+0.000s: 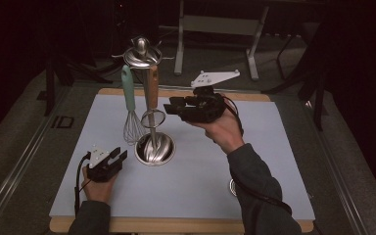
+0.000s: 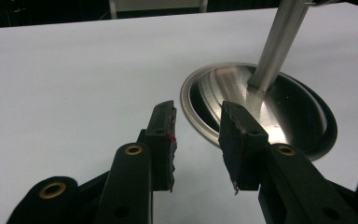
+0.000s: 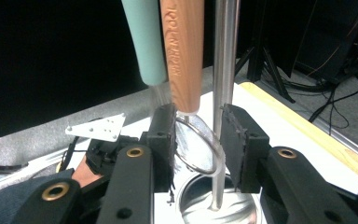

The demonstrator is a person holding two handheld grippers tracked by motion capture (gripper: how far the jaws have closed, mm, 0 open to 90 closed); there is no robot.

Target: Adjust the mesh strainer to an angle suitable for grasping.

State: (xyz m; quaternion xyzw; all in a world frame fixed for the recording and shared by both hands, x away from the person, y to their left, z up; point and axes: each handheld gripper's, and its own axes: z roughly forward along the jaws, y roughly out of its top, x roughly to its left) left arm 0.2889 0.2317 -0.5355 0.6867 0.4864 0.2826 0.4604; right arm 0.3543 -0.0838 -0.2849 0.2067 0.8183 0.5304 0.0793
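Rack (image 1: 152,147): polished silver steel, mirror-finish base. Whisk (image 1: 129,100): mint-green handle, silver wires. At the whisk's 3 o'clock, wooden-handled utensil (image 1: 152,88): warm brown, embossed lettering. Mat (image 1: 254,166): plain pale blue-white, on a light wooden board (image 1: 176,225). Gripper jaws: matte black, brass rivets.

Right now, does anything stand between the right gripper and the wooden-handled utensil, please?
Nothing visible: the wooden-handled utensil hangs with its wire loop between the jaws of the right gripper, beside the stand's pole.
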